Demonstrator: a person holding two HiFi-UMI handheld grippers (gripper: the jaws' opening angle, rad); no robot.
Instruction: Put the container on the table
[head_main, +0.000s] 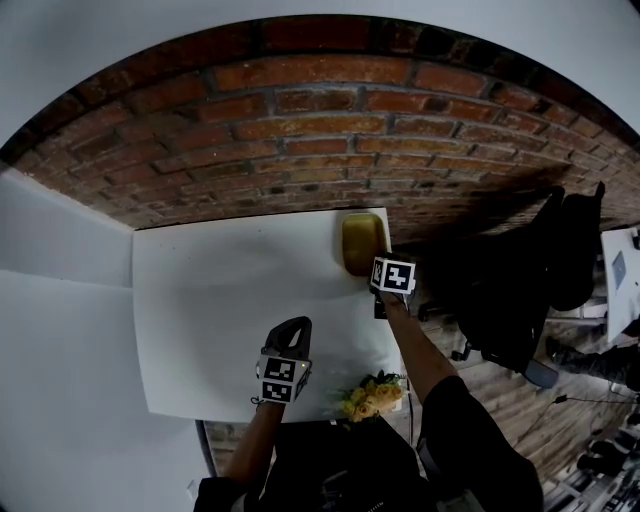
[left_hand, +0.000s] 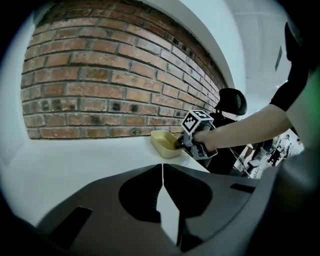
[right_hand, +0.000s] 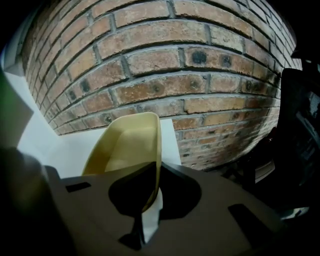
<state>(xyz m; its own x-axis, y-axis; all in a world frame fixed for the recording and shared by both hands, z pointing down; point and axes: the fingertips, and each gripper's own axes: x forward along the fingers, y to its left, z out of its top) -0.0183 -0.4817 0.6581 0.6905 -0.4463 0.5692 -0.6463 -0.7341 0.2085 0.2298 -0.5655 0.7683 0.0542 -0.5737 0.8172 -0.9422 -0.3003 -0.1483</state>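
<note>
The container (head_main: 362, 242) is a shallow yellow tub at the far right corner of the white table (head_main: 220, 290). My right gripper (head_main: 372, 272) is shut on the near rim of the container (right_hand: 127, 147), with the thin wall pinched between the jaws of that right gripper (right_hand: 152, 185). In the left gripper view the container (left_hand: 165, 142) lies low at the table's right edge under the right gripper (left_hand: 179, 145); whether it rests on the top I cannot tell. My left gripper (head_main: 295, 328) hovers over the table's near part, and its jaws (left_hand: 162, 170) meet with nothing between them.
A red brick wall (head_main: 320, 130) runs right behind the table. A bunch of yellow flowers (head_main: 372, 397) lies at the table's near right corner. A black chair (head_main: 520, 290) stands to the right of the table on a wooden floor.
</note>
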